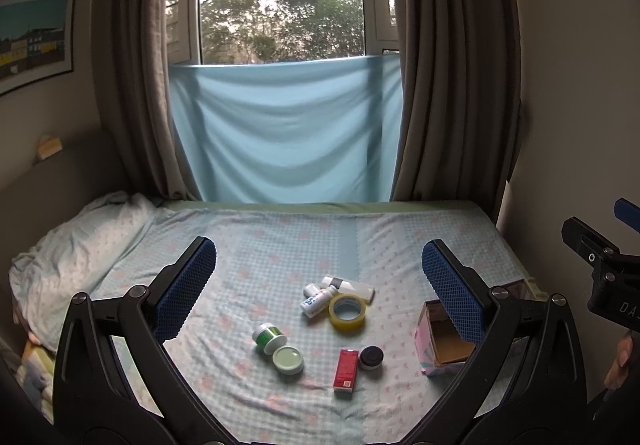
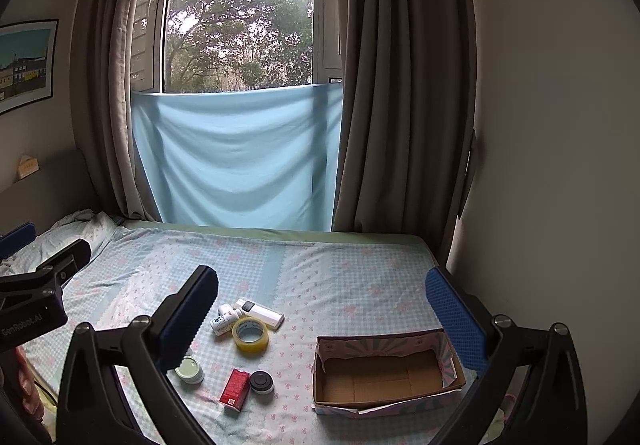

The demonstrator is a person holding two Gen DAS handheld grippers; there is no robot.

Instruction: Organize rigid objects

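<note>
Small objects lie on the bed: a yellow tape roll (image 1: 347,311) (image 2: 250,334), a white bottle (image 1: 317,301) (image 2: 223,320), a white flat case (image 1: 352,286) (image 2: 261,312), a green-banded jar (image 1: 269,338), a pale green lid jar (image 1: 287,359) (image 2: 189,370), a red box (image 1: 346,370) (image 2: 235,389) and a black-lidded jar (image 1: 371,357) (image 2: 262,382). An empty open cardboard box (image 1: 446,341) (image 2: 386,375) sits to their right. My left gripper (image 1: 319,257) and right gripper (image 2: 322,283) are open, empty, held above the bed.
A rumpled pillow (image 1: 76,249) lies at the bed's left. Curtains (image 1: 452,85) and a blue cloth (image 1: 286,133) hang at the window behind. A wall (image 2: 560,165) borders the bed's right side.
</note>
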